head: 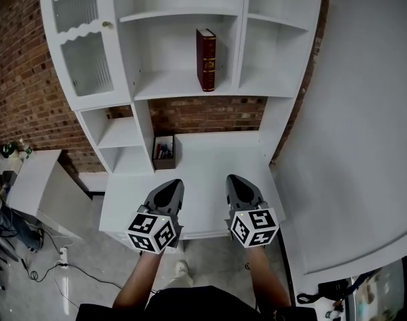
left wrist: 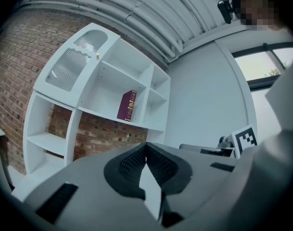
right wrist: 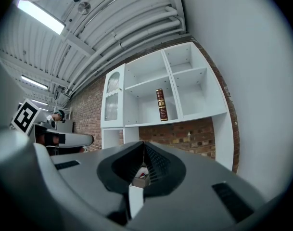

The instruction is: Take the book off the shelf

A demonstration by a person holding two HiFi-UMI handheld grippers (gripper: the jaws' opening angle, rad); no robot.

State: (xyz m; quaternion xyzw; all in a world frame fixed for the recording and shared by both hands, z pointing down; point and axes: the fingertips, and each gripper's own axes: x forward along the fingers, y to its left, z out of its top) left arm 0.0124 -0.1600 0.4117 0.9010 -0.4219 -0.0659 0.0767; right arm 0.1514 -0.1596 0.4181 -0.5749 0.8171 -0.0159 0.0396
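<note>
Slim, perhaps leather-bound book [head: 206, 59] stands on white shelf [head: 170, 84].

The right tool [right wrist: 144, 144], jaws together, faces a red book [right wrist: 160, 105] standing upright on a white shelf [right wrist: 194, 117].

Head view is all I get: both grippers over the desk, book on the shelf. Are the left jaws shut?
Observer: Yes. The left gripper has its jaw tips together, with nothing between them.
Operator: Right one?
Observer: The right gripper is shut and empty too. The desk box only shows far behind its jaws.
Operator: What's right of the shelf unit?
Observer: A white wall with a window high up, seen in the left gripper view.
</note>
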